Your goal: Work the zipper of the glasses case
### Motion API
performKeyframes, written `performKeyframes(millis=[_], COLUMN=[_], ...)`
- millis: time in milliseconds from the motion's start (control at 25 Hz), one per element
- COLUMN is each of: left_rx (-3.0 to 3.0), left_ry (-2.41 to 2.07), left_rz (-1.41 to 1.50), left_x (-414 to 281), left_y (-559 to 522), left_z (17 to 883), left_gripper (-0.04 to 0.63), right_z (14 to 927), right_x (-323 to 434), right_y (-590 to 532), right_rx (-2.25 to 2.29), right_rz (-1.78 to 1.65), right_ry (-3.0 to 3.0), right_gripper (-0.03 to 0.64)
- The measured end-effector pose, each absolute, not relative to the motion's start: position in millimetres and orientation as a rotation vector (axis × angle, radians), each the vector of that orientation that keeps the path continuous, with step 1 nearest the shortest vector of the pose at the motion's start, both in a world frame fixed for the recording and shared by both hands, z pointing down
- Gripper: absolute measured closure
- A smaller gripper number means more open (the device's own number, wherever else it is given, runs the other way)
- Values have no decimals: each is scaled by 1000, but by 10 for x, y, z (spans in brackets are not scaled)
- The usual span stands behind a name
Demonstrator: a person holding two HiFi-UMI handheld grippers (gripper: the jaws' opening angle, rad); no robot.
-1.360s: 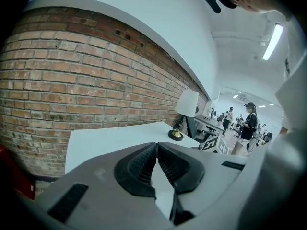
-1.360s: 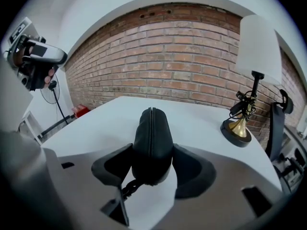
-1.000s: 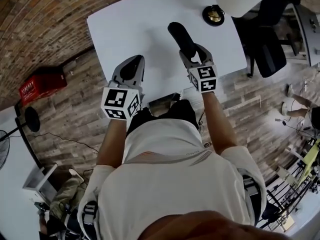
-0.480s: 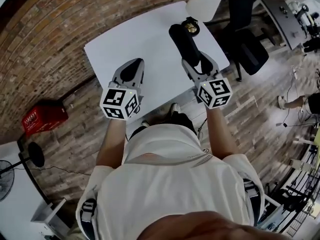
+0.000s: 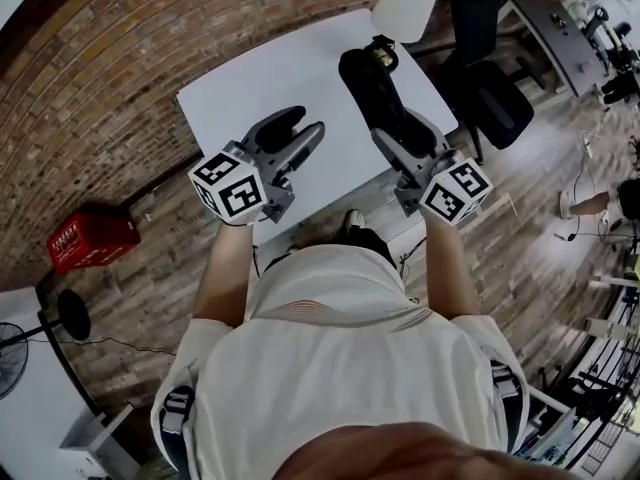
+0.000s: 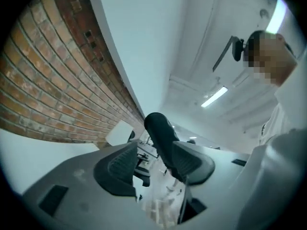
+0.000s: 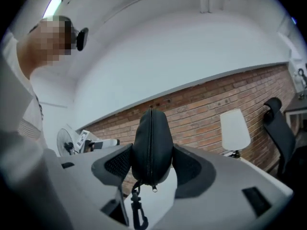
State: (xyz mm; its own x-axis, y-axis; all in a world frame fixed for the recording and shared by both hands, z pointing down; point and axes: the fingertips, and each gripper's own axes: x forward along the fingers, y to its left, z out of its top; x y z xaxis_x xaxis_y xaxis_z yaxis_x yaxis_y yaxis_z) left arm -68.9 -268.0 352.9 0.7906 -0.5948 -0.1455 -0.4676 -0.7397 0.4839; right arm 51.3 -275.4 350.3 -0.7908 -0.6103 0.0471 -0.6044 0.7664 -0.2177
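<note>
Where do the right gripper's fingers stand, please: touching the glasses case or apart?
Touching: the right gripper view shows both fingers pressed on the glasses case.

Two grippers: left gripper (image 5: 300, 128), its jaws just opening with nothing between them, and right gripper (image 5: 403, 128). One case (image 5: 362, 73). One table (image 5: 270, 78). One lamp (image 5: 404, 6) at one o'clock. One chair (image 5: 495, 103) at two o'clock. One crate (image 5: 90, 240) and one fan (image 5: 6, 353), both at eight o'clock. One person (image 5: 330, 368).

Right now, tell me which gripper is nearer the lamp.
Right: the right gripper, holding the glasses case, points toward the lamp. The left gripper, jaws just opened and empty, is farther left.
</note>
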Motion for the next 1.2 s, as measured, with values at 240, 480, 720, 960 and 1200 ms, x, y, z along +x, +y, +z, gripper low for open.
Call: performKeyframes(millis=[240,480,720,960,1200], left_rx=[2542,2553,2583,2555,2481], left_ry=[-459,-252,-74,-173,-408], left_rz=[-553,-600,-582,-612,-730], left_x=[-485,-333,-218,-172,-324], left_y=[-2485,-2269,-2034,-2150,-2548], left_z=[3257,3182,3143,3129,3024], left_gripper=[294,270,270,322,324], right_z=[3422,3526,3631,3560,3442], right_x=[134,-115,-198,-99,254], right_y=[-2258,-1907,-1725,-1800,-2065], right_rx=[-513,-213,1,-112,-569], right_rz=[-502,-707,-917,-855,-549], right_ry=[2988,2947,2893,2876,2852], right_gripper=[307,307,305,296,334])
